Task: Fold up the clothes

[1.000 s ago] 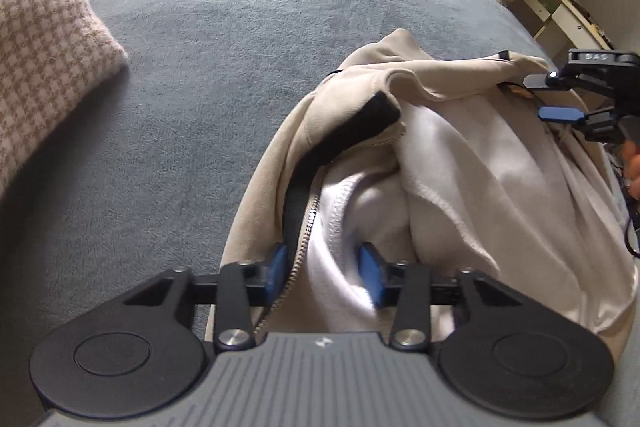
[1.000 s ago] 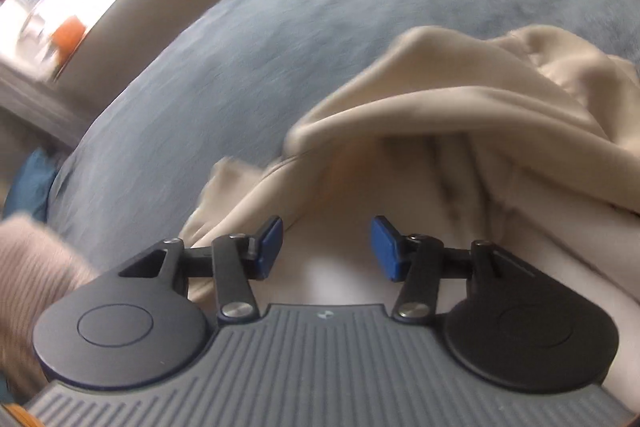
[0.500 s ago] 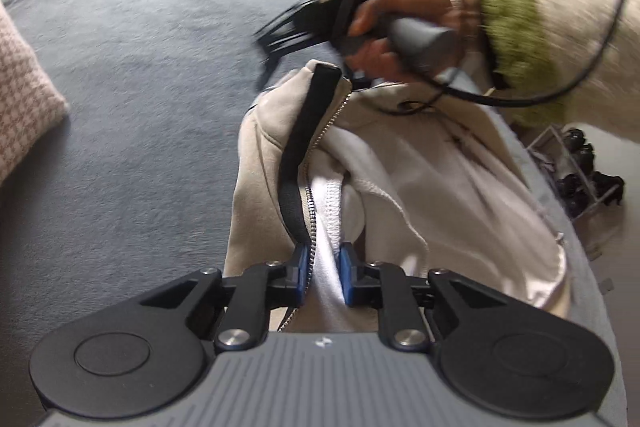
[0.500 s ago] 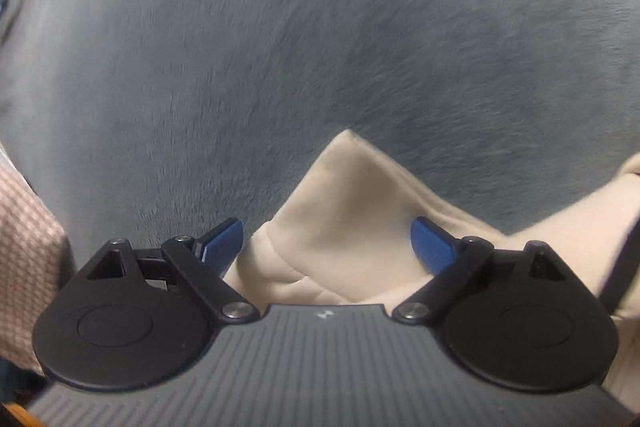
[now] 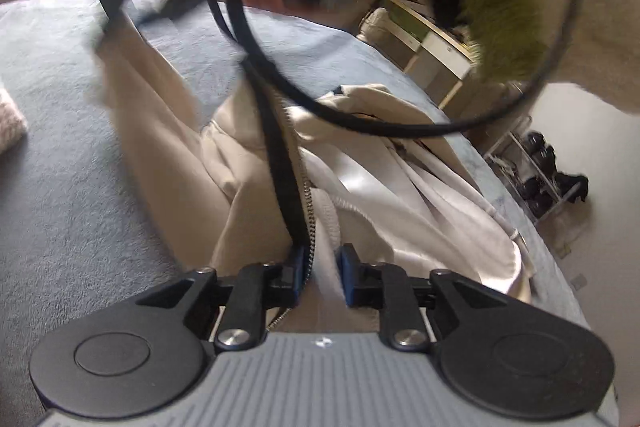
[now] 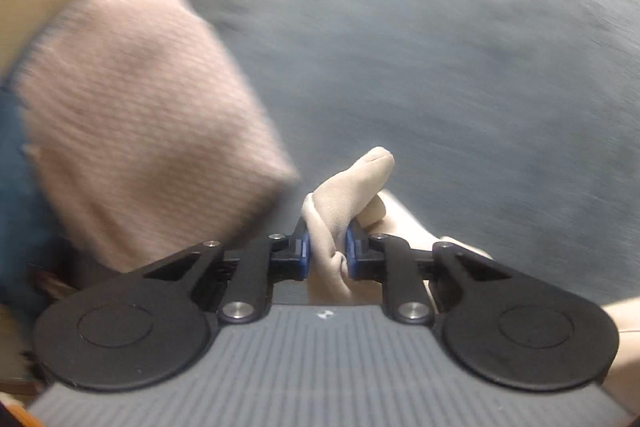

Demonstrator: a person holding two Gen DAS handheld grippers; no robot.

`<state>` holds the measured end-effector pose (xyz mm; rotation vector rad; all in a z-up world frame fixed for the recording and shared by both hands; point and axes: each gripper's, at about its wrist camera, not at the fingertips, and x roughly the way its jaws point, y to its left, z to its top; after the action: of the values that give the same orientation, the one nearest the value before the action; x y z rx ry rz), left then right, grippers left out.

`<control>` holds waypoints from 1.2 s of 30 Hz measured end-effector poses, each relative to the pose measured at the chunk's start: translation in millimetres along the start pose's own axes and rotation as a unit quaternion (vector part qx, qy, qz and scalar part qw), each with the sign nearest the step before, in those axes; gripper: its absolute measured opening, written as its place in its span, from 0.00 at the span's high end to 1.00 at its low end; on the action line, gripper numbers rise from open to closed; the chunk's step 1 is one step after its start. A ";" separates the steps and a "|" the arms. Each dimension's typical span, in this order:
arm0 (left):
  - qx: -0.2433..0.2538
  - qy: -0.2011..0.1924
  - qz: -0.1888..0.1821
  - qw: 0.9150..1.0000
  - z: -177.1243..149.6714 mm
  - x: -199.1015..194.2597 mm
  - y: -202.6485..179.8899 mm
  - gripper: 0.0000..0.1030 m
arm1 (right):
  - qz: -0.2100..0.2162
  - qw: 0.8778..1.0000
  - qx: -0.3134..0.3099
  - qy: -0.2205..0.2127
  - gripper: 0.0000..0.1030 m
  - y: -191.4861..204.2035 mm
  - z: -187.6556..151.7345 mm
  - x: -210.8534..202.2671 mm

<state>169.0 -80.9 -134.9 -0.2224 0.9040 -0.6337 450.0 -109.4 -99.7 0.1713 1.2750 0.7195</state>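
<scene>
Right wrist: soft beige hoodie [image 6: 352,183] bunched on plush blanket [image 6: 480,47].

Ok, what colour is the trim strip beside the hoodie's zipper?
Black trim strip on the beige hoodie; clearest in the left wrist view.

Right gripper [image 6: 327,254]: jaws, having just been closing, pinching beige garment fold [image 6: 348,187]; pink knitted cushion [image 6: 140,115] lying beside on grey-blue bedcover [image 6: 460,47].

Left of the beige hoodie [image 5: 248,163], the grey bed [image 5: 60,187] lies bare. A pink cushion [image 6: 144,115] bounds it farther left. A black cable [image 5: 320,107] loops above the hoodie.
</scene>
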 end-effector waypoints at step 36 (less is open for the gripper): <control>-0.077 -0.040 0.136 0.987 -28.4 -7.1 73.9 0.44 | 0.341 0.933 -0.087 -0.079 0.50 243.9 -32.5 12.2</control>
<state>174.3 -15.4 -179.8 -0.2545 0.8874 -0.2999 325.3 77.4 1.5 0.5315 0.9816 1.3797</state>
